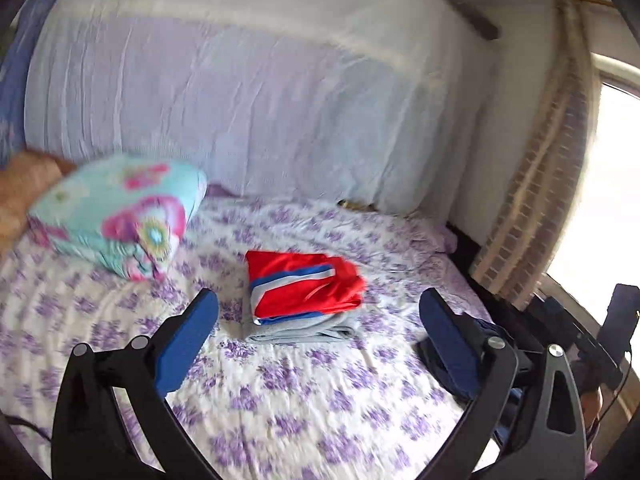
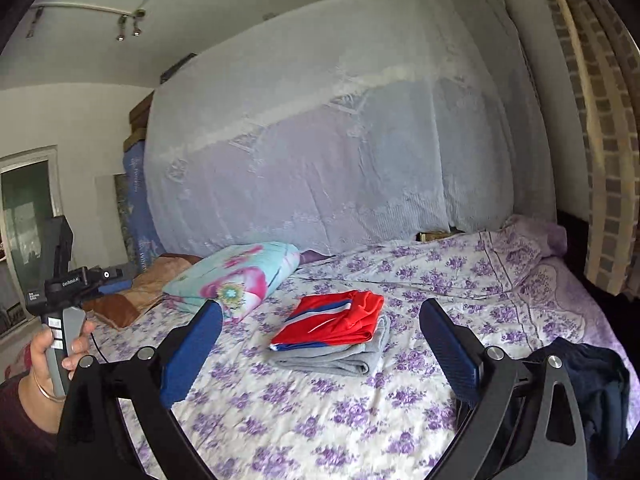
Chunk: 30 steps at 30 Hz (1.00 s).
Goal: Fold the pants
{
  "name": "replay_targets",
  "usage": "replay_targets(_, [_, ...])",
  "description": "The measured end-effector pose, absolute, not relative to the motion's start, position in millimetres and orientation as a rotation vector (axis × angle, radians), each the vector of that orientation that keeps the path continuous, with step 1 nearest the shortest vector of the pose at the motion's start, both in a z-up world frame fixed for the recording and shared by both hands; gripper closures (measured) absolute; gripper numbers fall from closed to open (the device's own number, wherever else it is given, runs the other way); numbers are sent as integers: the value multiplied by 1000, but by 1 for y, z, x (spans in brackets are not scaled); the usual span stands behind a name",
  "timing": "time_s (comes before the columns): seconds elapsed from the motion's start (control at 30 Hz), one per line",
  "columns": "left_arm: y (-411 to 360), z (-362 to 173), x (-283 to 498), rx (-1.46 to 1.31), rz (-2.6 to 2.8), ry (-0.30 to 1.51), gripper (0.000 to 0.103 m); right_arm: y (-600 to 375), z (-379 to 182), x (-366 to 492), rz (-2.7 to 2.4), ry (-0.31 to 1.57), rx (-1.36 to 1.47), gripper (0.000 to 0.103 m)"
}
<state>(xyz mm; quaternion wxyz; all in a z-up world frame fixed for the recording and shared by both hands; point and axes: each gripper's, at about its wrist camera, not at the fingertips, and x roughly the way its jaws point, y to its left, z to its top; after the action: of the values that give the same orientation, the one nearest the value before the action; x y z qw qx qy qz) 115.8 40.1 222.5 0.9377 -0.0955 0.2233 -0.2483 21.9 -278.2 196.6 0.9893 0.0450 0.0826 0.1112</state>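
Folded red pants (image 1: pixel 304 288) with blue and white stripes lie on top of a folded grey garment (image 1: pixel 304 330) in the middle of the bed. My left gripper (image 1: pixel 319 298) hangs open in front of the stack, above the sheet, with nothing between its blue pads. The right wrist view shows the same red pants (image 2: pixel 336 320) on the grey garment (image 2: pixel 340 360). My right gripper (image 2: pixel 321 306) is also open and empty, a little short of the stack. A hand (image 2: pixel 48 352) at the left edge holds the left gripper's handle.
The bed has a purple-flowered sheet (image 1: pixel 300 400). A flowered turquoise pillow (image 1: pixel 120 216) and a brown blanket (image 2: pixel 140 292) lie at its left. A dark blue garment (image 2: pixel 592 376) lies heaped at the right. A white draped cloth (image 2: pixel 340 160) rises behind the bed, with a curtain (image 1: pixel 540 180) to the right.
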Motion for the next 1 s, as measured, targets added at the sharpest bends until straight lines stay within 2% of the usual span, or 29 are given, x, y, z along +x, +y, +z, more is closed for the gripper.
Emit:
replay_targets(0.13, [38,230,30,-134,-511,420,5,-263,195,-49,202,134,27,4])
replay_targets(0.3, [23,140,-9,-37,-342,518,5,-230,115,-73,124,260,-12,4])
replay_targets(0.4, [13,77,-15,-2,-285,592,5,-205,59,-77,109,261,-18,4])
replay_targets(0.53, [8,30,-23,8,-237,624,5,-174,8,-66,64,318,-100,4])
replay_targets(1.0, [14,20,-17,42,-136,590,5,-192,-4,-64,-5,290,-22,4])
